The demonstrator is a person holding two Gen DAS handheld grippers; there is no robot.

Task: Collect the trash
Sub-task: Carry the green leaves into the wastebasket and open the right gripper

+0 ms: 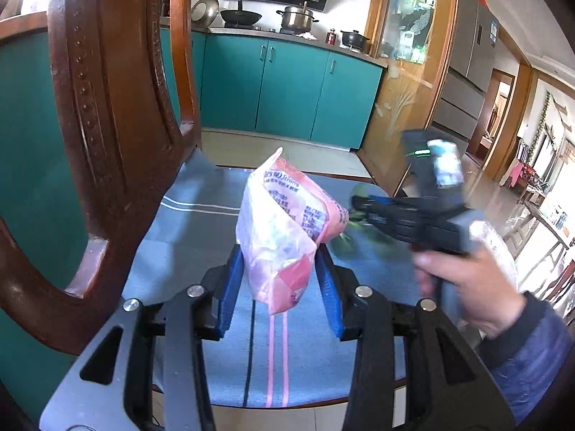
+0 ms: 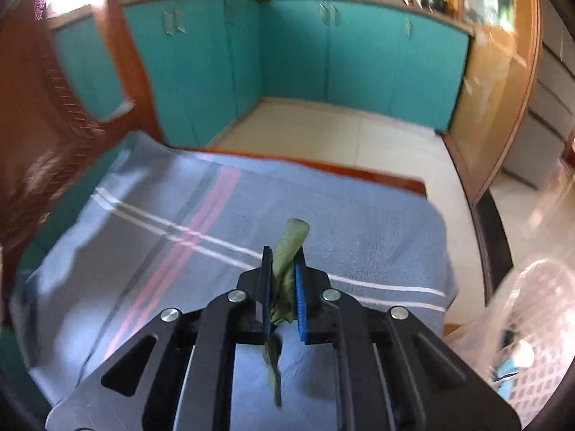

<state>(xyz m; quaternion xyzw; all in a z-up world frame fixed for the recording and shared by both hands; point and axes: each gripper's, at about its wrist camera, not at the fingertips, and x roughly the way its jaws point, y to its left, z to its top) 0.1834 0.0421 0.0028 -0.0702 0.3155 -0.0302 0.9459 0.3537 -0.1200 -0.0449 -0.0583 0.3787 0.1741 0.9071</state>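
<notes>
My left gripper is shut on a crumpled pink and white plastic wrapper and holds it upright above the blue striped cloth on the chair seat. My right gripper is shut on a limp green vegetable scrap that hangs down between the fingers, above the same cloth. In the left wrist view the right gripper shows blurred, just right of the wrapper, held by a hand.
A carved wooden chair back rises at the left. A white plastic basket with trash stands at the right, off the seat. Teal kitchen cabinets and tiled floor lie beyond the chair.
</notes>
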